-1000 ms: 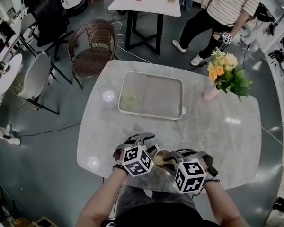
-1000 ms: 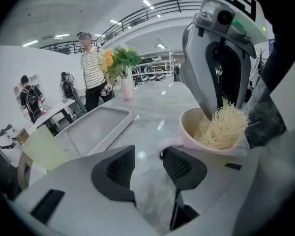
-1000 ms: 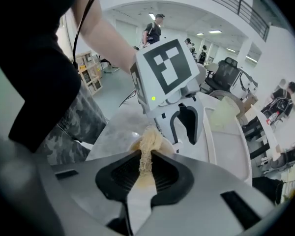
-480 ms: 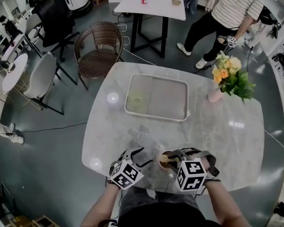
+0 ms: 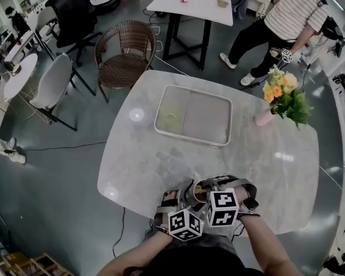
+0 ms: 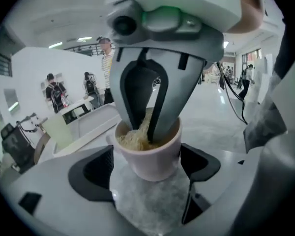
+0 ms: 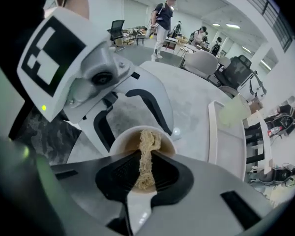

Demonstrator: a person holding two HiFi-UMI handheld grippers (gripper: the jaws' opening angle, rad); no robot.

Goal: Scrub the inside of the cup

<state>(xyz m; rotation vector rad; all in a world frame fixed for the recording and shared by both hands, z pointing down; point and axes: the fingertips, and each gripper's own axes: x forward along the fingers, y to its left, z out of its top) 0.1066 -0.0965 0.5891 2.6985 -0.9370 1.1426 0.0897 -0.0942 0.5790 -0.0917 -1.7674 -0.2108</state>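
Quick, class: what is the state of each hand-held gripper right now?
Left hand-held gripper: open, jaws just opening; cup between them, ungripped.
Right hand-held gripper: closed on scrubber inside cup.

Left tool [image 6: 147, 177] has just opened wide around the cup [image 6: 152, 156], right tool [image 7: 145, 176] pinching the scrubber [image 7: 147, 141]

— Where's the cup [image 6: 150, 156]?
— At the tabletop's [image 5: 144, 154] near edge, about midway, with the scrubber [image 7: 146, 151] in it.
— And the tray [image 5: 204, 117]?
— Behind the cup, toward the far edge. The vase [image 5: 264, 117] stands right of it, by the far right corner. A chair [image 5: 126, 56] sits beyond the far left corner.
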